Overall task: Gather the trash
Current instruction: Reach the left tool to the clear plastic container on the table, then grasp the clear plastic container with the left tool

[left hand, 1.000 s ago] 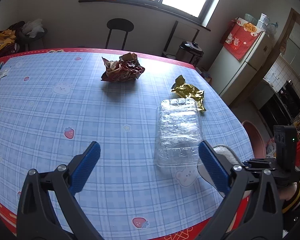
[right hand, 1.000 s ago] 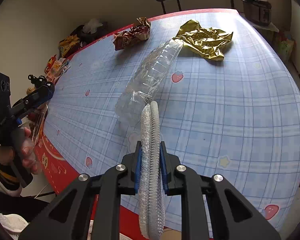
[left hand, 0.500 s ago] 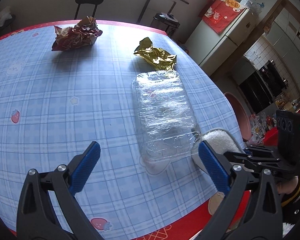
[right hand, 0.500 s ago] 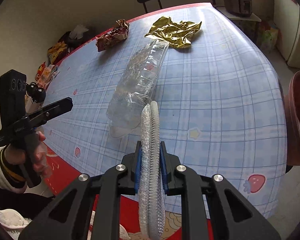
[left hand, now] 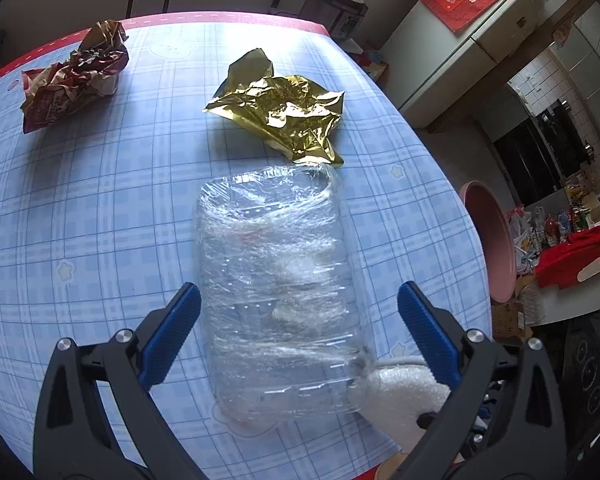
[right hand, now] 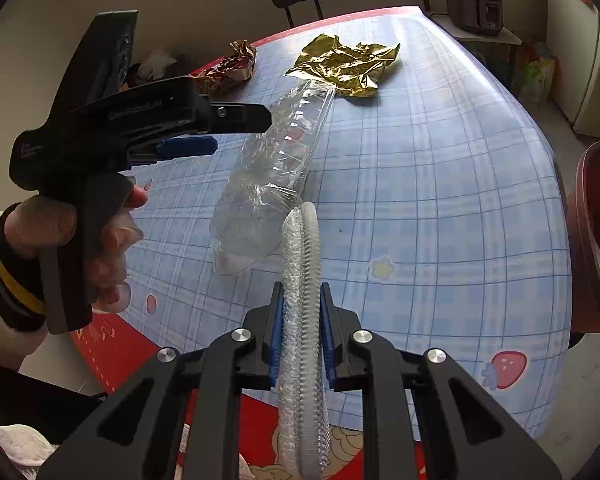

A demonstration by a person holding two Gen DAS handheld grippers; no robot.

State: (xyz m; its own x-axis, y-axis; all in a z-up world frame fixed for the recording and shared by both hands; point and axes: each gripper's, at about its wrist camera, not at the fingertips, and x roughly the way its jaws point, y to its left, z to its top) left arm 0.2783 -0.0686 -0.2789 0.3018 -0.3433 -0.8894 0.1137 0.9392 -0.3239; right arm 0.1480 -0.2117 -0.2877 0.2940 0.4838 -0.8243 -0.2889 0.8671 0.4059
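Item: clear tray (left hand: 276, 300), wrapped in film, lying flat on the counter (left hand: 100, 200) near its front edge. Your left gripper (left hand: 299, 332) hovers over its near end, jaws wide apart and straddling it, no contact yet. Your right gripper (right hand: 300, 344) has its jaws clamped on a white foam net (right hand: 300, 320), just beside the tray's corner.
Beyond: gold foil (left hand: 284, 112) touching the tray's far end; red wrapper (left hand: 72, 76) well apart.
Step, as judged: approach to the tray. Next: lower, then close across its width gently; thin plastic may buckle.
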